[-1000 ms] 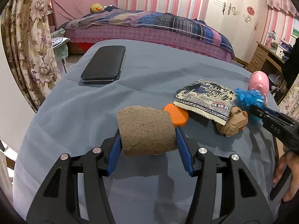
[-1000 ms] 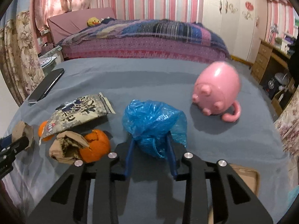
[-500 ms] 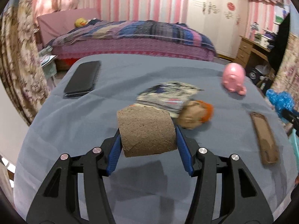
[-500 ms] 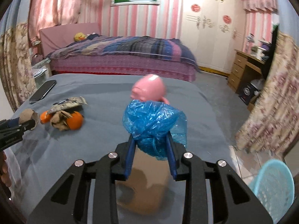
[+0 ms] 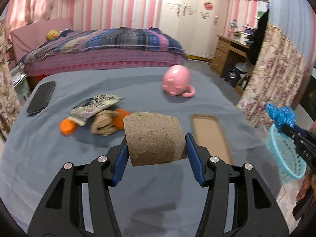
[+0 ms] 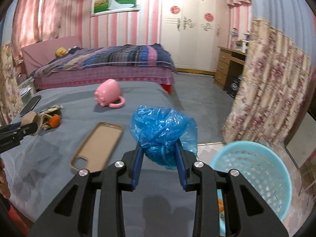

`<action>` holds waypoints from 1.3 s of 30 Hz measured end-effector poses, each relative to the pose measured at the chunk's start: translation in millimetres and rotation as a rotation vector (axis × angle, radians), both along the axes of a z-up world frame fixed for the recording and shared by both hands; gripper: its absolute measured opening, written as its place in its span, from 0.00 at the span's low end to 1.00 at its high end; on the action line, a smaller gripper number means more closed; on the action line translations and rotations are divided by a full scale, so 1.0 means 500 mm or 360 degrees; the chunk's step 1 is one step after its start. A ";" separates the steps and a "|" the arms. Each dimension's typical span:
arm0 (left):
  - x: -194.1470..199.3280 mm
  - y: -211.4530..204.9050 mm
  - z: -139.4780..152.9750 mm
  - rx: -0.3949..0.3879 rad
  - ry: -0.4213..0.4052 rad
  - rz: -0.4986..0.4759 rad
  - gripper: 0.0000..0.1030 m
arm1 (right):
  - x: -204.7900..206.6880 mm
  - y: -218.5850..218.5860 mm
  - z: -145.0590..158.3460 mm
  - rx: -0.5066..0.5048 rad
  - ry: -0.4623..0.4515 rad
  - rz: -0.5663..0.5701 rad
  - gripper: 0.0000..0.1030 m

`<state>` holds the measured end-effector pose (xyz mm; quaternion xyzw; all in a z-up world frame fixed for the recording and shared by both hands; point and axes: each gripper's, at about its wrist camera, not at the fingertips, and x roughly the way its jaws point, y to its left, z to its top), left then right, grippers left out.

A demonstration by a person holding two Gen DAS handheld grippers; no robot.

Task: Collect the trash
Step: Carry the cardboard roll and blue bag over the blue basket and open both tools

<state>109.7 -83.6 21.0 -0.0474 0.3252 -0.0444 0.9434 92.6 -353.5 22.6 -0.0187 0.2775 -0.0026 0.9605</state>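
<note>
both grippers swung right since 1 s ago, basket (image 6: 254, 179) now in view. left gripper (image 5: 156, 144) clamps 1 cardboard roll (image 5: 155, 138) over table (image 5: 59, 158); right gripper (image 6: 159, 154) pinches 1 blue bag (image 6: 162, 132) beside basket. 2 peels (image 5: 68, 127) and 1 wrapper (image 5: 94, 107) on table.

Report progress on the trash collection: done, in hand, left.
Done: hard to tell; something orange shows beside the blue basket. In hand: left gripper clamps the brown cardboard roll; right gripper clamps the blue plastic bag near the basket. Left: snack wrapper, crumpled paper, orange peel.
</note>
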 end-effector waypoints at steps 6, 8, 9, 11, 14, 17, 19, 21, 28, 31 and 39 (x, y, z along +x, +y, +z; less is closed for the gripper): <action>-0.001 -0.100 0.017 0.0005 -0.0012 -0.0124 0.52 | -0.035 -0.092 -0.002 0.0030 -0.0019 -0.0125 0.31; -0.002 -0.131 0.017 0.0000 -0.0004 -0.0170 0.52 | -0.046 -0.115 -0.006 0.0024 -0.0022 -0.0153 0.31; -0.004 -0.147 0.016 -0.0001 -0.0002 -0.0194 0.52 | -0.053 -0.131 -0.009 0.0020 -0.0023 -0.0173 0.31; -0.008 -0.179 0.015 0.0001 -0.0003 -0.0237 0.52 | -0.063 -0.154 -0.014 0.0027 -0.0023 -0.0207 0.31; -0.012 -0.228 0.013 0.0016 0.0000 -0.0306 0.52 | -0.077 -0.196 -0.024 0.0057 -0.0013 -0.0266 0.31; -0.016 -0.273 0.013 0.0037 -0.0009 -0.0369 0.52 | -0.093 -0.232 -0.035 0.0069 -0.0009 -0.0318 0.31; -0.016 -0.302 0.012 0.0040 -0.0010 -0.0413 0.52 | -0.100 -0.251 -0.040 0.0076 -0.0005 -0.0349 0.31; -0.014 -0.333 0.009 0.0046 -0.0010 -0.0464 0.52 | -0.109 -0.267 -0.042 0.0077 -0.0002 -0.0378 0.31; 0.004 -0.434 -0.004 0.0064 -0.0004 -0.0617 0.52 | -0.148 -0.333 -0.037 0.0073 -0.0029 -0.0520 0.31; 0.011 -0.480 -0.010 0.0062 -0.0003 -0.0695 0.52 | -0.159 -0.358 -0.041 0.0082 -0.0037 -0.0575 0.31; 0.015 -0.593 -0.036 0.0091 -0.0019 -0.0908 0.52 | -0.177 -0.413 -0.060 0.0121 -0.0041 -0.0678 0.31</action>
